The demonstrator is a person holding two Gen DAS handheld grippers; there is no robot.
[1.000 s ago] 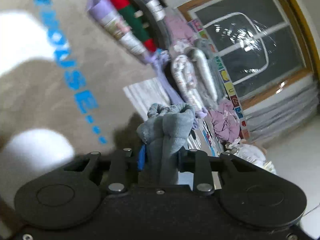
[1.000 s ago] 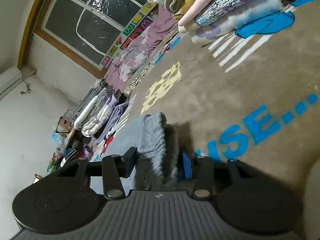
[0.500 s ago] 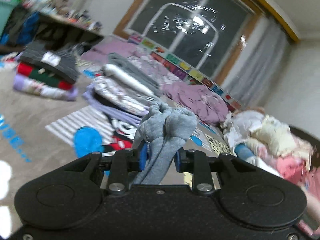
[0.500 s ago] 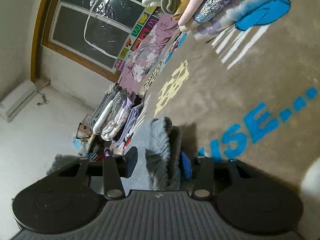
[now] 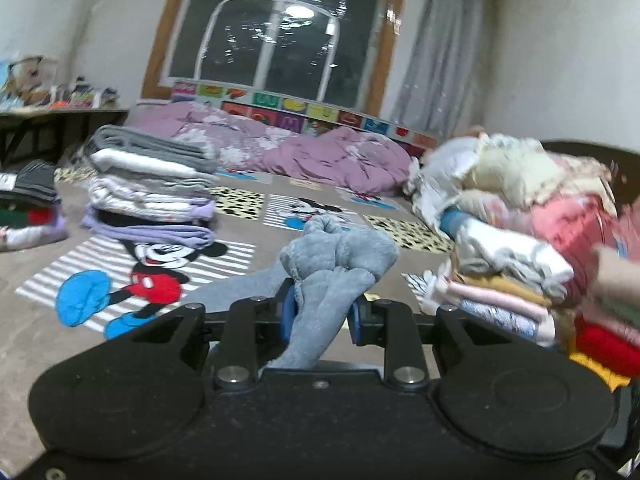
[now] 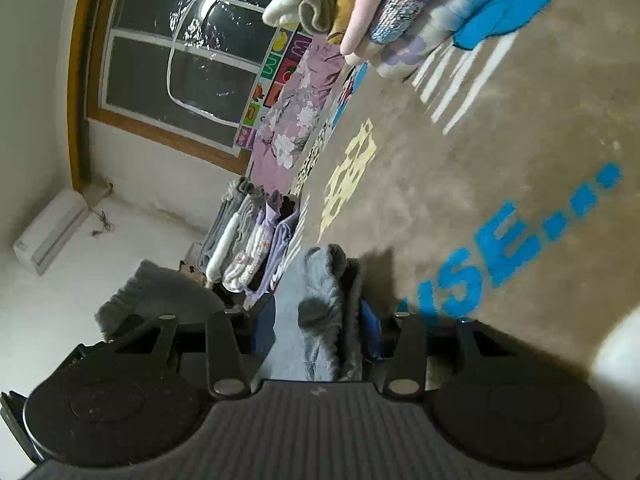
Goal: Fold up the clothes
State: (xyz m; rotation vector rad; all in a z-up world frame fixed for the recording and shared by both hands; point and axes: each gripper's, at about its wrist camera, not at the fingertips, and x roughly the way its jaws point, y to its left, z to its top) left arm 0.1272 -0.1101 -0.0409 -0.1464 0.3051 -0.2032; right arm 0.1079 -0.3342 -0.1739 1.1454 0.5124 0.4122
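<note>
**Ana:** What is closest to us?

**Ben:** The left gripper (image 5: 322,316). Its fingers (image 5: 289,312) are squeezed tight on a bunched-up part of the grey garment (image 5: 336,264). The soft cloth puffs out in a lump just past the tips.

**Ana:** And the other one?

**Ben:** The right gripper (image 6: 316,320) holds another part of the same grey garment (image 6: 320,304). The thick folded edge sits between its fingers (image 6: 370,330), which press on it from both sides. That view is tipped on its side.

**Ana:** Where is the garment, then?

**Ben:** It is held up over the brown carpet (image 5: 32,280), pinched at two spots.

**Ana:** What is on the carpet?

**Ben:** A cartoon mouse picture (image 5: 152,276) with stripes, and big blue letters (image 6: 496,256).

**Ana:** And farther away?

**Ben:** On the left, a neat stack of folded clothes (image 5: 152,192). On the right, a messy pile of clothes (image 5: 520,224), pink, white and yellow. Behind them lies a purple blanket (image 5: 304,152). Last comes the dark window (image 5: 276,28) with a grey curtain (image 5: 436,48) beside it.
</note>
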